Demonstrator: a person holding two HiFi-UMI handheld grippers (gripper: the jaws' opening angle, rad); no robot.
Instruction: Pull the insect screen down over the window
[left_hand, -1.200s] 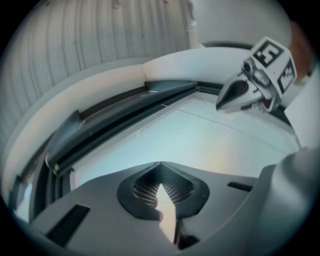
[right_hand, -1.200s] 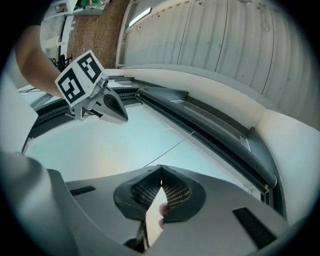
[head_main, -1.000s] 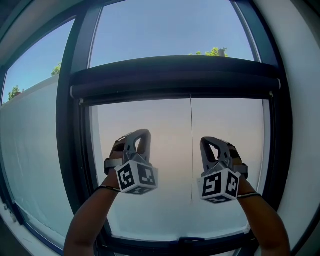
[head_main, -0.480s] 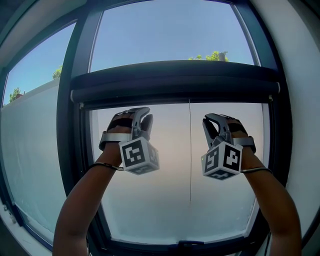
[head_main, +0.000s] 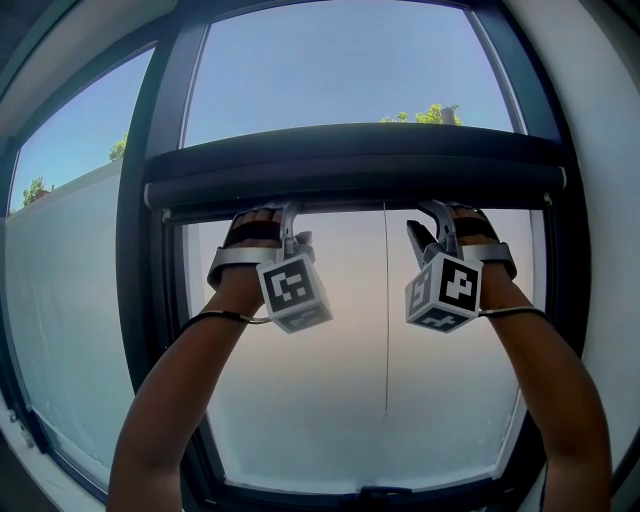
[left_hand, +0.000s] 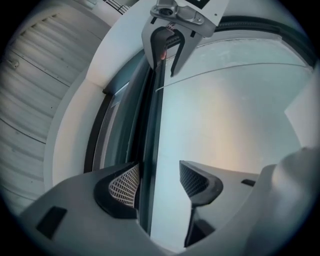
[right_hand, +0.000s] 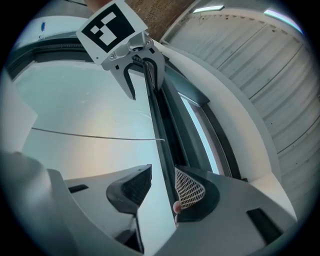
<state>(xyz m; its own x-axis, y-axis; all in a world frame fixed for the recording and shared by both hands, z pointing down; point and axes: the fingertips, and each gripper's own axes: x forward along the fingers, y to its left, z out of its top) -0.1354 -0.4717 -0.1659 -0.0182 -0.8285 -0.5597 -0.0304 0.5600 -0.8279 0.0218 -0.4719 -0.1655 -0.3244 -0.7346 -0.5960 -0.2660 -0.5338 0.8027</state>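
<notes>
two hands are up high, side by side, on arms (head_main: 165, 400) that stretch up from below. the left hand (head_main: 245, 255) holds the left gripper (head_main: 288, 215). the right hand (head_main: 482, 250) holds the right gripper (head_main: 440, 212). both grippers point up at the long dark bar of the insect screen (head_main: 350, 165). it runs across the middle of the window (head_main: 148, 300), just above the hands. both claws have just been opening and stand spread. the bar's thin lower edge sits in each gap, close to one pad, but not squeezed. a thin string (head_main: 386, 320) hangs down between the arms.
</notes>
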